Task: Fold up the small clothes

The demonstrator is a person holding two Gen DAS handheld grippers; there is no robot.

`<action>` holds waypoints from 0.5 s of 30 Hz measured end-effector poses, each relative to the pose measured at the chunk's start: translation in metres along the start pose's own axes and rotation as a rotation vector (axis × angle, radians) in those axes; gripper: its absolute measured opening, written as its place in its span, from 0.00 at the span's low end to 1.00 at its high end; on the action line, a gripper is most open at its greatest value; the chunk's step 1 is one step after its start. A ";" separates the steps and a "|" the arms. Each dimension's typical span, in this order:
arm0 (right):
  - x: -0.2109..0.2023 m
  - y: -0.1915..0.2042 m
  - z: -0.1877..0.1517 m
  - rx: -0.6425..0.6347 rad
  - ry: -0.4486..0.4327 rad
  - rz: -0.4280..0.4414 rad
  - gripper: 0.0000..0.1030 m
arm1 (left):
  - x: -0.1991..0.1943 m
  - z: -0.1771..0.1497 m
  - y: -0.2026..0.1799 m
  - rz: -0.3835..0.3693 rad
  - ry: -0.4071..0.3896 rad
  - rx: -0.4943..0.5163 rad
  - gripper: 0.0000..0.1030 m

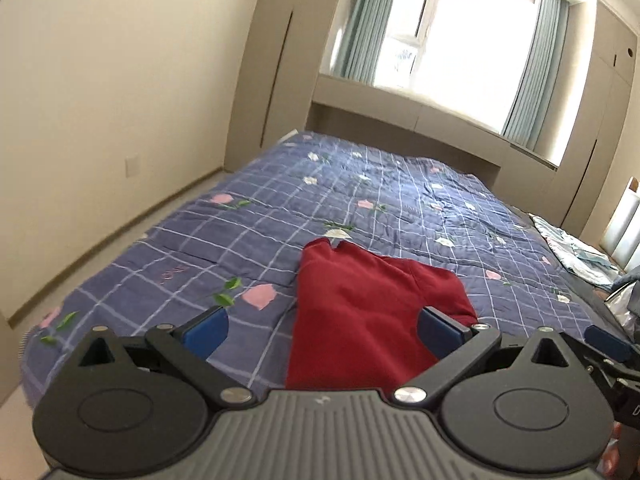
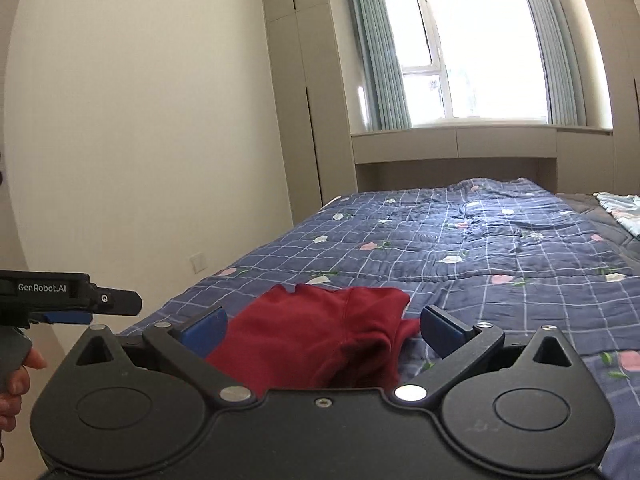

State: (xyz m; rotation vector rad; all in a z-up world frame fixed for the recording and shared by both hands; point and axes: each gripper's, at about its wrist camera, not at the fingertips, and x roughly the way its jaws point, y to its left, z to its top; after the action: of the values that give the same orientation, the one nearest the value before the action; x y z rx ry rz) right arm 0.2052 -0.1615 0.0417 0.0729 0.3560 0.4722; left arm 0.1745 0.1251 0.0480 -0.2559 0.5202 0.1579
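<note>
I have the bed (image 1: 360,200) filling the middle of both views, its blue checked quilt with pink and white flowers running away toward the window (image 2: 460,60) in the upper right of each frame. On that quilt lies the red garment (image 1: 360,308), low and centre in both views, partly folded as far as I can judge, with one layer doubled over along its right side. In the left wrist view it stretches from the bottom centre up and slightly left, long axis pointing away from me, and a notched edge at its far end. My left gripper (image 1: 322,330) is spread wide with nothing pinched; the cloth sits mostly toward its right pad. My right gripper (image 2: 320,330) is likewise fully spread and empty, and from there the garment lies straight ahead between the two blue pads, with a bunched, shadowed pocket of fabric just at the bottom centre. I judge the right gripper is lined up more squarely on the cloth; the left would need to shift right to take the near edge. The left tool body shows at the left edge of the right view, a hand (image 2: 16,376) on its grip. The near hem is cut off by both gripper housings, so I cannot tell how it lies. A pale patterned cloth (image 1: 572,244) at the right edge is too cropped to identify.
</note>
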 end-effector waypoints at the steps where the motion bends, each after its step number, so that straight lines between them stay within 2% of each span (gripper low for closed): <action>1: -0.010 0.003 -0.004 -0.012 -0.008 0.000 0.99 | -0.009 -0.006 0.000 0.008 -0.013 0.007 1.00; 9: -0.062 0.015 -0.029 -0.023 -0.029 -0.012 0.99 | -0.060 -0.048 0.000 0.048 -0.048 0.036 1.00; 15: -0.096 0.026 -0.045 -0.015 -0.042 -0.023 0.99 | -0.092 -0.071 -0.004 0.050 -0.064 0.076 1.00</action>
State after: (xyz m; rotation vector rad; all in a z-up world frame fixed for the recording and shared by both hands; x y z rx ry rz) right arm 0.0986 -0.1830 0.0341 0.0641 0.3114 0.4495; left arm 0.0631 0.0941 0.0362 -0.1637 0.4685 0.1941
